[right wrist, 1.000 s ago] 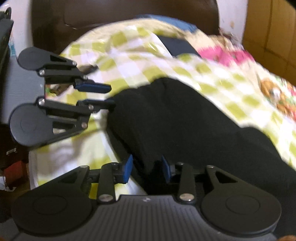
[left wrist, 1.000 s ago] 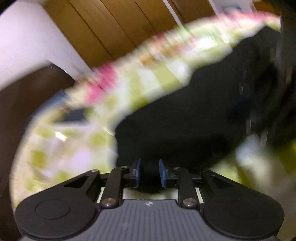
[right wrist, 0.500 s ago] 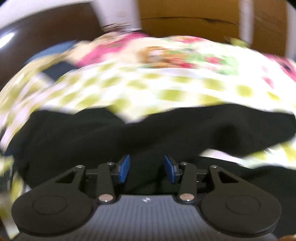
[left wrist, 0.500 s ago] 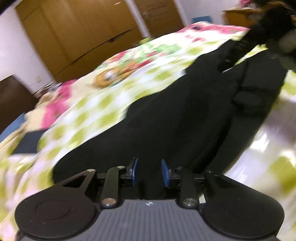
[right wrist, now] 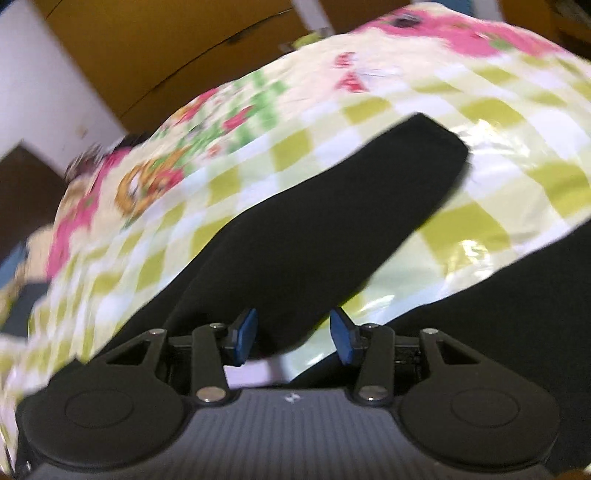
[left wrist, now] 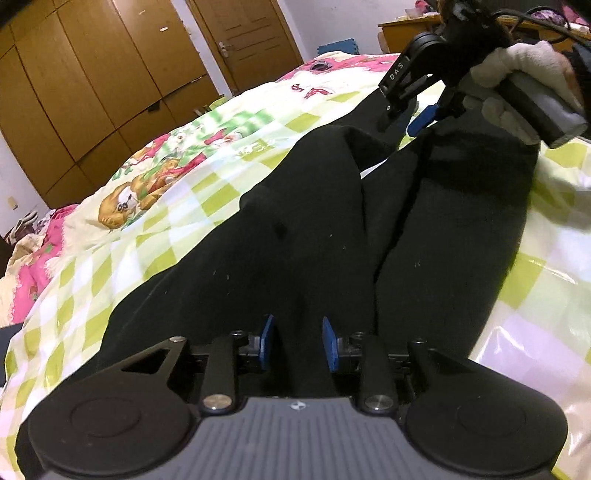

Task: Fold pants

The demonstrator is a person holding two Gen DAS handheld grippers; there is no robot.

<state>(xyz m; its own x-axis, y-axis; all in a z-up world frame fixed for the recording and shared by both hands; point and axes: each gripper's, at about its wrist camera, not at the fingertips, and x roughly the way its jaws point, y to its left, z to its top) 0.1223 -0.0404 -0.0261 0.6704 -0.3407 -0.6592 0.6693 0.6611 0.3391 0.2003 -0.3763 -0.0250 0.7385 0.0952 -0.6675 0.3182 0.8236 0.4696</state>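
Black pants (left wrist: 314, 240) lie spread on a checked bed sheet (left wrist: 184, 184), both legs running away to the upper right. My left gripper (left wrist: 298, 342) is at the near end, its blue pads closed on a bunch of the black cloth. A white-gloved hand (left wrist: 517, 74) holds my right gripper (left wrist: 408, 118) over the far ends of the legs. In the right wrist view one leg of the pants (right wrist: 332, 221) passes between the pads of the right gripper (right wrist: 293, 338). It lies against the left pad, and pale sheet shows beside the right pad.
The sheet (right wrist: 258, 155) carries cartoon prints and pink patches towards the far side. Brown wardrobes (left wrist: 92, 74) and a door (left wrist: 243, 40) stand behind the bed. A wooden desk (left wrist: 399, 29) is at the back right, and a dark headboard (right wrist: 26, 184) at the left.
Both views swung round from the headboard towards the wardrobes. The right gripper rolled, its pads now stand wider apart, and it moved away along the legs. Black cloth stayed between the left pads.
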